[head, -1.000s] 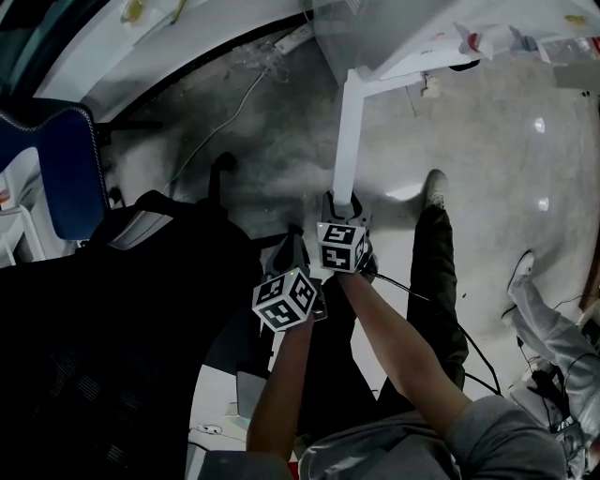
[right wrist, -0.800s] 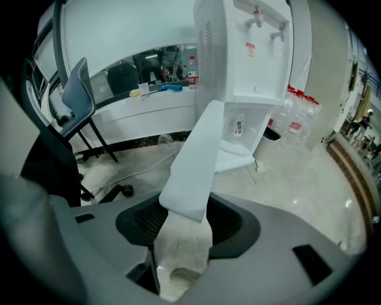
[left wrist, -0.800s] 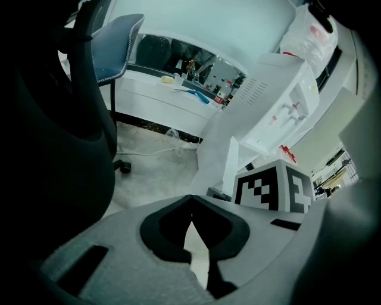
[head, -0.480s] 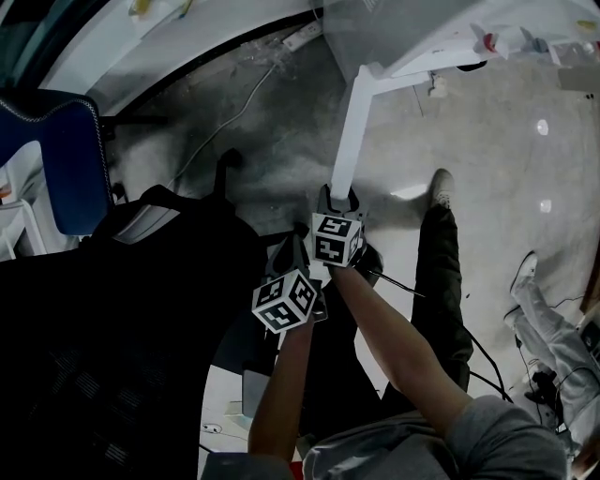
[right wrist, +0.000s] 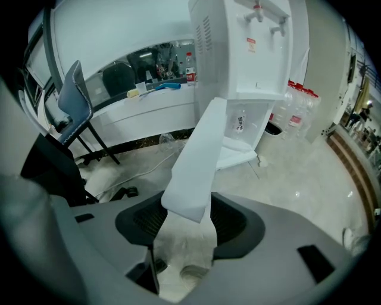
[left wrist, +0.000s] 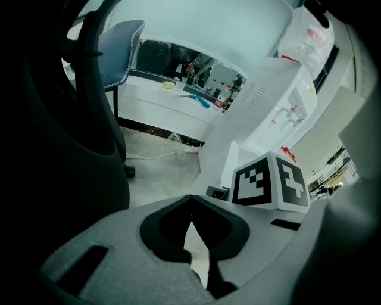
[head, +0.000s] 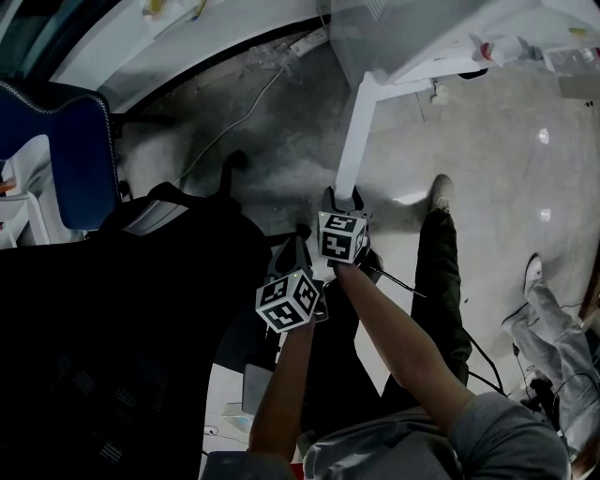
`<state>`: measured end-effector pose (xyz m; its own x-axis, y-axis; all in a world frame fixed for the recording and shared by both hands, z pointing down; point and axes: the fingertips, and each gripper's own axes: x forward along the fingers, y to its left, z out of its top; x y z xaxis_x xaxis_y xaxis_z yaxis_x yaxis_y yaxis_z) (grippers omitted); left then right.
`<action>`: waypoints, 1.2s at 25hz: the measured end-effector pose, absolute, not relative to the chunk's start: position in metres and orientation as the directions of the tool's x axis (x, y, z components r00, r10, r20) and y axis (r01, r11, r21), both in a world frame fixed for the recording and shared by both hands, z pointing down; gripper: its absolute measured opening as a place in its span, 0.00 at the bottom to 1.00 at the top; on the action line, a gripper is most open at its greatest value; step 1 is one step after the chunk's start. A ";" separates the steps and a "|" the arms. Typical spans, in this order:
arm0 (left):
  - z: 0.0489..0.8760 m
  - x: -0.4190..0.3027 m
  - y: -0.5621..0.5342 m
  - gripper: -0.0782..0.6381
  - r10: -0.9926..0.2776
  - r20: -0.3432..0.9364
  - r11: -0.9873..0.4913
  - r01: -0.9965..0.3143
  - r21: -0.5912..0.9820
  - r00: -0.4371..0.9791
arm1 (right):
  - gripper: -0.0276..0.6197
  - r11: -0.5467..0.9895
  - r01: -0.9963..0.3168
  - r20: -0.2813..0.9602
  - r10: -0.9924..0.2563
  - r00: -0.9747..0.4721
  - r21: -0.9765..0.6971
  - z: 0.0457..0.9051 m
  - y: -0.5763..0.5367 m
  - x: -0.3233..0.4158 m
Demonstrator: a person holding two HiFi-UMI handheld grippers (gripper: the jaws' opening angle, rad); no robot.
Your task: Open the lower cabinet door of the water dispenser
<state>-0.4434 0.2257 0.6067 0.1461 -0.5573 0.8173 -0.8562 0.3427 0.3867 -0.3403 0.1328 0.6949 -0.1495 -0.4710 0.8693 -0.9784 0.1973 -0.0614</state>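
The white water dispenser stands at the top right of the head view. Its lower cabinet door is swung out toward me as a long white panel. My right gripper is shut on the door's free edge. In the right gripper view that door runs from the dispenser down between the pads of the right gripper. My left gripper hangs just left of and below the right one, shut with nothing in it. In the left gripper view the pads of the left gripper meet at the tips.
A black office chair fills the lower left and a blue chair stands at the far left. A white cable trails across the grey floor. My own leg and shoe are right of the door. Another person's leg is at the right edge.
The head view has shifted a little. Door and both grippers keep their places and grips.
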 end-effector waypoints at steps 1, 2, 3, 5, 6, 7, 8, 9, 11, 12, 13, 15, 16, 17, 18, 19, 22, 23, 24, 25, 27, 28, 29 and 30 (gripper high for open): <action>0.604 -0.443 0.224 0.12 -0.561 0.815 0.346 -0.854 0.388 0.144 | 0.37 0.202 -0.977 0.868 -0.472 -0.155 -0.065 0.692 0.133 -0.340; 0.602 -0.443 0.222 0.12 -0.564 0.813 0.348 -0.853 0.388 0.140 | 0.37 0.208 -0.976 0.865 -0.474 -0.161 -0.068 0.689 0.133 -0.340; 0.599 -0.443 0.220 0.12 -0.567 0.812 0.350 -0.853 0.388 0.137 | 0.37 0.215 -0.974 0.863 -0.476 -0.168 -0.071 0.686 0.134 -0.340; 0.592 -0.443 0.217 0.12 -0.573 0.809 0.354 -0.851 0.387 0.130 | 0.37 0.225 -0.971 0.860 -0.478 -0.181 -0.079 0.681 0.135 -0.338; 0.589 -0.442 0.216 0.12 -0.576 0.807 0.356 -0.850 0.387 0.126 | 0.37 0.229 -0.970 0.858 -0.479 -0.186 -0.083 0.678 0.136 -0.337; 0.585 -0.443 0.215 0.12 -0.580 0.806 0.359 -0.849 0.387 0.122 | 0.37 0.232 -0.969 0.855 -0.482 -0.191 -0.085 0.675 0.136 -0.336; 0.582 -0.443 0.214 0.12 -0.583 0.804 0.362 -0.849 0.386 0.117 | 0.37 0.234 -0.968 0.852 -0.485 -0.194 -0.088 0.671 0.137 -0.335; 0.579 -0.443 0.214 0.12 -0.586 0.803 0.366 -0.847 0.385 0.111 | 0.37 0.239 -0.967 0.849 -0.489 -0.199 -0.089 0.668 0.137 -0.334; 0.576 -0.443 0.215 0.12 -0.588 0.802 0.376 -0.845 0.380 0.099 | 0.37 0.257 -0.962 0.842 -0.496 -0.213 -0.093 0.662 0.138 -0.333; 0.575 -0.443 0.217 0.12 -0.588 0.803 0.382 -0.843 0.379 0.094 | 0.37 0.262 -0.960 0.839 -0.496 -0.223 -0.100 0.660 0.139 -0.333; 0.575 -0.442 0.218 0.12 -0.588 0.804 0.388 -0.841 0.377 0.090 | 0.37 0.264 -0.958 0.836 -0.497 -0.233 -0.110 0.657 0.140 -0.333; 0.575 -0.440 0.221 0.12 -0.587 0.805 0.396 -0.838 0.375 0.083 | 0.37 0.274 -0.953 0.828 -0.500 -0.254 -0.127 0.652 0.140 -0.333; 0.574 -0.439 0.222 0.12 -0.587 0.806 0.399 -0.837 0.374 0.080 | 0.37 0.282 -0.950 0.823 -0.502 -0.266 -0.134 0.649 0.140 -0.333; 0.572 -0.437 0.223 0.12 -0.587 0.806 0.401 -0.837 0.373 0.078 | 0.37 0.293 -0.945 0.818 -0.503 -0.280 -0.143 0.645 0.140 -0.333; 0.569 -0.436 0.224 0.12 -0.587 0.806 0.402 -0.837 0.372 0.076 | 0.37 0.306 -0.940 0.814 -0.501 -0.294 -0.152 0.641 0.141 -0.333; 0.566 -0.434 0.225 0.12 -0.587 0.806 0.403 -0.836 0.371 0.075 | 0.37 0.320 -0.934 0.810 -0.498 -0.310 -0.160 0.636 0.141 -0.333; 0.555 -0.427 0.223 0.12 -0.596 0.800 0.403 -0.836 0.371 0.067 | 0.35 0.368 -0.913 0.795 -0.493 -0.354 -0.179 0.620 0.139 -0.334; 0.551 -0.425 0.221 0.12 -0.601 0.797 0.400 -0.838 0.370 0.065 | 0.34 0.384 -0.906 0.790 -0.493 -0.366 -0.180 0.613 0.138 -0.333; 0.546 -0.423 0.220 0.12 -0.605 0.794 0.395 -0.842 0.368 0.064 | 0.31 0.398 -0.899 0.784 -0.493 -0.376 -0.180 0.607 0.137 -0.332; 0.541 -0.422 0.219 0.12 -0.609 0.791 0.388 -0.846 0.366 0.063 | 0.28 0.412 -0.893 0.779 -0.494 -0.385 -0.181 0.600 0.137 -0.331; 0.530 -0.418 0.217 0.12 -0.617 0.785 0.375 -0.853 0.362 0.062 | 0.25 0.438 -0.879 0.768 -0.492 -0.409 -0.187 0.585 0.137 -0.330; 0.524 -0.417 0.215 0.12 -0.622 0.780 0.370 -0.855 0.363 0.062 | 0.24 0.451 -0.872 0.762 -0.491 -0.422 -0.192 0.578 0.137 -0.330; 0.518 -0.415 0.213 0.12 -0.628 0.775 0.366 -0.855 0.366 0.063 | 0.22 0.463 -0.864 0.757 -0.489 -0.434 -0.196 0.570 0.136 -0.330; 0.511 -0.414 0.210 0.12 -0.635 0.769 0.361 -0.856 0.369 0.064 | 0.21 0.475 -0.857 0.752 -0.487 -0.445 -0.199 0.563 0.136 -0.329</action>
